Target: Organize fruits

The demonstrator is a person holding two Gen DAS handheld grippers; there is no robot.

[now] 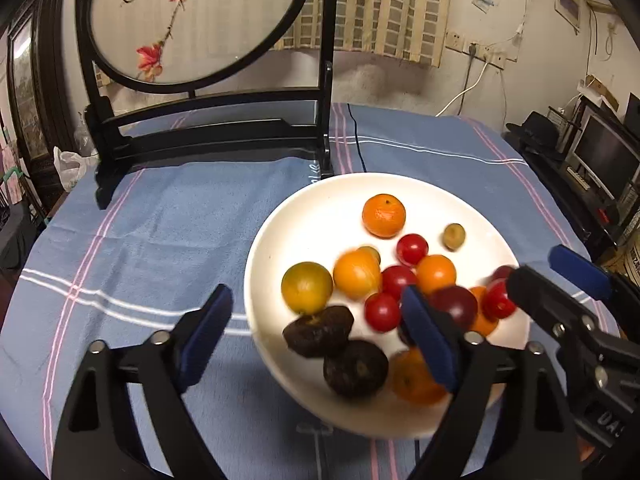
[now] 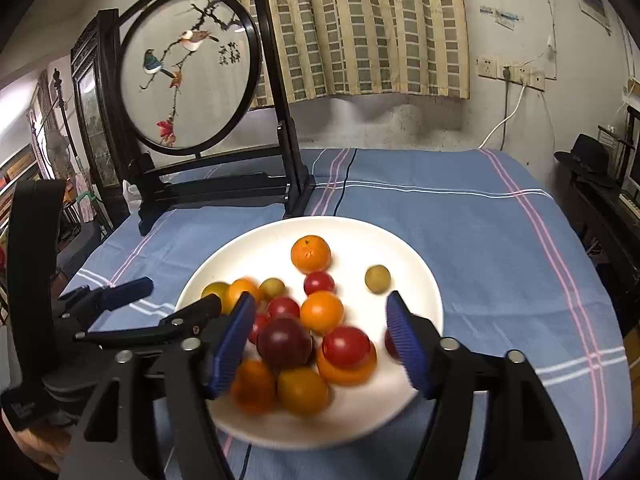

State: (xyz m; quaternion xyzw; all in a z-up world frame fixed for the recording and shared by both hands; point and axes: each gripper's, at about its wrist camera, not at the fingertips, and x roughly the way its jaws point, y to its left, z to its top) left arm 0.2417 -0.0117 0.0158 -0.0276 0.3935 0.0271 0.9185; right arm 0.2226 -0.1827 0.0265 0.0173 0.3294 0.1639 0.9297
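A white plate (image 1: 320,216) (image 2: 416,276) on the blue cloth holds several fruits: a mandarin (image 1: 383,215) (image 2: 311,254), red cherry tomatoes (image 1: 412,249) (image 2: 346,346), orange fruits (image 1: 357,274) (image 2: 321,311), a dark plum (image 1: 456,305) (image 2: 284,343), a small green fruit (image 1: 454,236) (image 2: 377,278) and two dark wrinkled fruits (image 1: 320,330). My left gripper (image 1: 316,336) is open over the plate's near left side, above the wrinkled fruits. My right gripper (image 2: 320,344) is open over the plate's near side, its jaws either side of the plum and a tomato. Both are empty.
A black wooden stand with a round embroidered screen (image 1: 192,20) (image 2: 188,68) stands at the back left of the table. A black cable (image 1: 356,140) runs across the blue striped cloth (image 1: 140,240) (image 2: 500,260). Furniture and a monitor (image 1: 600,152) sit at the right.
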